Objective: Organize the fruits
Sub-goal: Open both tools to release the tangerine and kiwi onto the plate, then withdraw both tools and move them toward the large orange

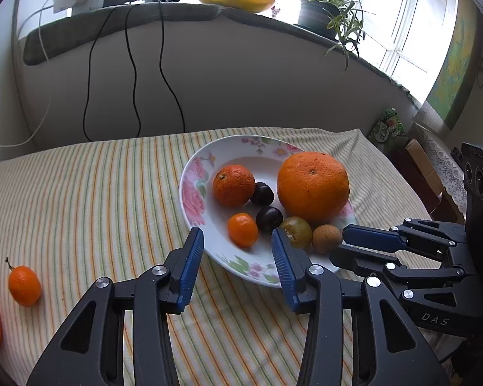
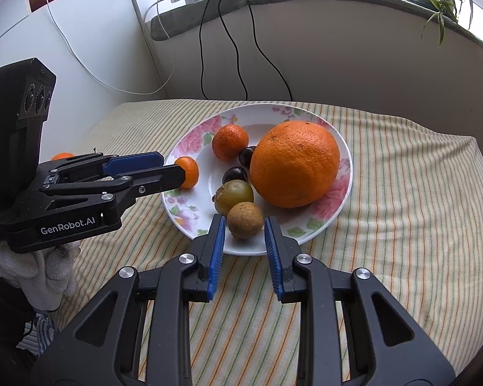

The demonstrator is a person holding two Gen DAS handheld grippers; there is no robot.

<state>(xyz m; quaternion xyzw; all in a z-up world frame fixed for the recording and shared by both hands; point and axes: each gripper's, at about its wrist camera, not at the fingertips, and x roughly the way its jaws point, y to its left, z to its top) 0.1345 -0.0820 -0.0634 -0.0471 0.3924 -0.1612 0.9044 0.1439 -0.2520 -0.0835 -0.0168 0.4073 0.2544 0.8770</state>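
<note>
Most fruit already sits on the flowered plate [image 1: 193,193]: big orange [image 1: 312,185], mandarin [image 1: 233,185], two dark plums, small kumquat [image 1: 242,229], brown fruit [image 2: 244,219].

The left tongs [image 1: 238,241] gape empty over the plate's near rim, the small kumquat lying free between them. The right tongs [image 2: 244,225] seem narrowed beside the brown fruit, probably not gripping.

One kumquat [image 1: 24,285] waits on the striped counter [image 1: 80,199], near left.

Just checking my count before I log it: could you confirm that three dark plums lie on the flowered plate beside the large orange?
Not quite: two dark plums lie on the flowered plate beside the large orange, as the left wrist view shows.
</note>
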